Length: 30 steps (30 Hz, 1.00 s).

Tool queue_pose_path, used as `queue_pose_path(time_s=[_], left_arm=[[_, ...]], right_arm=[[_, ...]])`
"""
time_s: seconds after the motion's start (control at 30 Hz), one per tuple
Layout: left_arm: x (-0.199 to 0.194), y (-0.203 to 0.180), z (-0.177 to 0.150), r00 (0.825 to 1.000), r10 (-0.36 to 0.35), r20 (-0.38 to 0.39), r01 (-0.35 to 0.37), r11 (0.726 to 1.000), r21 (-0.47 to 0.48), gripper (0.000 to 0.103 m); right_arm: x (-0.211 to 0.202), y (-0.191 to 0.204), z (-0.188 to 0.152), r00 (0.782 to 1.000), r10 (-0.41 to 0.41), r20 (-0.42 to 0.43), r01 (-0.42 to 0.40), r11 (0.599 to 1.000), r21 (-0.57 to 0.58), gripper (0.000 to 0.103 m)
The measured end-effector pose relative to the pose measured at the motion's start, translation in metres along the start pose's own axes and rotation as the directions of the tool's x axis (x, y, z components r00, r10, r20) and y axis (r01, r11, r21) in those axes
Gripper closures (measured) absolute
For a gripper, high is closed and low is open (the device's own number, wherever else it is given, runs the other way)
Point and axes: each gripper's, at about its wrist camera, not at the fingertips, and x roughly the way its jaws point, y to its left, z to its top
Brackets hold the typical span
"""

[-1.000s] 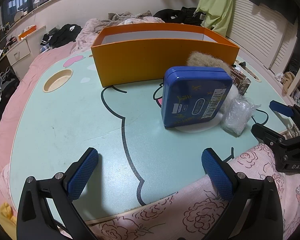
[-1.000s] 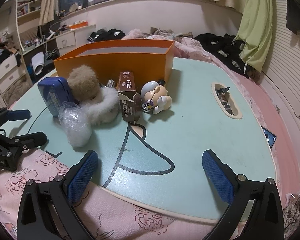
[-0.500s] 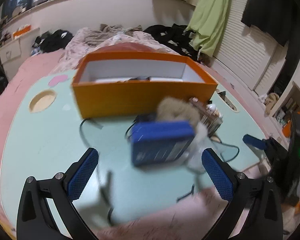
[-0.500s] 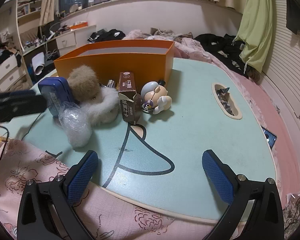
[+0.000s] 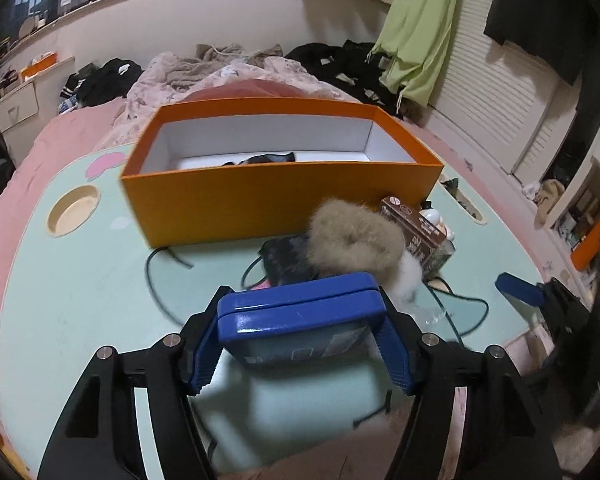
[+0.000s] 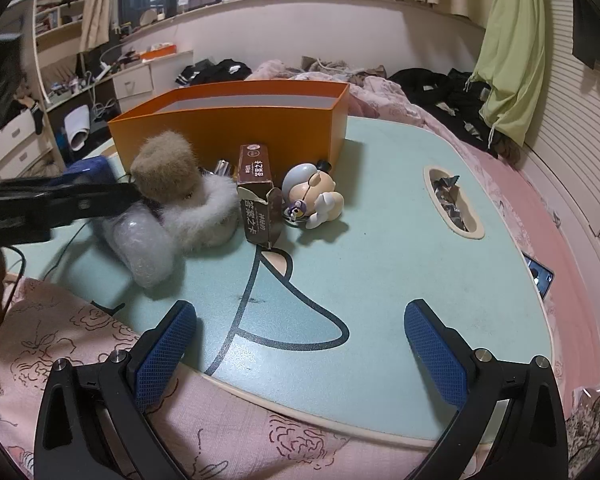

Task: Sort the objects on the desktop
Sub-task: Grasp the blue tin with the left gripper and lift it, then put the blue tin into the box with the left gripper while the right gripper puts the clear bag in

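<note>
We see the blue tin (image 5: 300, 312) clamped between the blue pads of the left hand-held gripper (image 5: 300, 344), whose jaws have just been closing onto its two short sides; the tin sits at the near edge of the mint-green counter (image 5: 80, 280), its lid seam facing up. Just beyond it lie a tan fur ring (image 5: 354, 240) on a white fur piece (image 5: 408, 276), and to their right a brown carton (image 5: 416, 232). Farther off stands the open orange box (image 5: 260, 200), with a dark item on its white floor. In the right wrist view we find the right hand-held gripper (image 6: 300, 340) released, jaws wide apart over the bare near part of the counter with nothing between them. Ahead of it and to the left lie a clear plastic bundle (image 6: 144, 244), the carton, and a small cartoon figurine (image 6: 316, 196) resting beside the carton.
</note>
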Motion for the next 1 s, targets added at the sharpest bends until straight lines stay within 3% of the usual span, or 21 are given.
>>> queue_pose_path(time_s=[0.13,0.27,0.37,0.43,0.47,0.5,0.57,0.8,0.87,1.0], left_arm=[[-0.025,0.015,-0.018,0.999,-0.027,0.045,0.027,0.999,-0.018,0.036],[-0.04,0.031,-0.03,0.998,-0.015,0.058,0.018,0.998,-0.054,0.036],[-0.044,0.037,-0.032,0.998,-0.016,0.067,0.021,0.997,-0.074,0.036],[-0.046,0.041,-0.03,0.997,-0.016,0.078,0.022,0.996,-0.081,0.036],[-0.047,0.042,-0.029,0.996,-0.019,0.082,0.025,0.996,-0.082,0.036],[-0.048,0.042,-0.028,0.996,-0.021,0.087,0.028,0.996,-0.083,0.036],[-0.05,0.041,-0.027,0.995,-0.025,0.093,0.032,0.997,-0.076,0.036],[-0.059,0.037,-0.016,0.992,-0.047,0.113,0.052,0.998,-0.048,0.036],[-0.06,0.033,-0.003,0.99,-0.044,0.133,0.049,0.998,-0.036,0.036],[-0.052,0.027,0.041,0.985,-0.044,0.168,0.049,0.999,-0.022,0.036]], right_arm=[[-0.002,0.001,0.003,1.0,0.017,0.008,-0.017,1.0,0.001,0.0],[-0.016,0.006,0.013,0.982,0.187,0.036,-0.187,0.982,0.008,0.007],[-0.021,0.024,0.029,0.947,0.321,0.005,-0.321,0.947,-0.014,0.014],[-0.011,0.041,0.038,0.943,0.328,-0.05,-0.33,0.943,-0.048,0.024],[-0.002,0.05,0.044,0.948,0.308,-0.085,-0.314,0.947,-0.065,0.035],[0.006,0.055,0.047,0.949,0.293,-0.112,-0.302,0.951,-0.071,0.054],[0.02,0.06,0.051,0.944,0.285,-0.165,-0.298,0.953,-0.061,0.077],[-0.007,0.039,0.057,0.932,0.358,-0.05,-0.359,0.933,-0.026,0.078],[-0.014,0.028,0.078,0.948,0.317,0.006,-0.317,0.948,-0.02,0.078],[-0.006,0.018,0.129,0.96,0.273,0.065,-0.273,0.962,-0.007,0.078]])
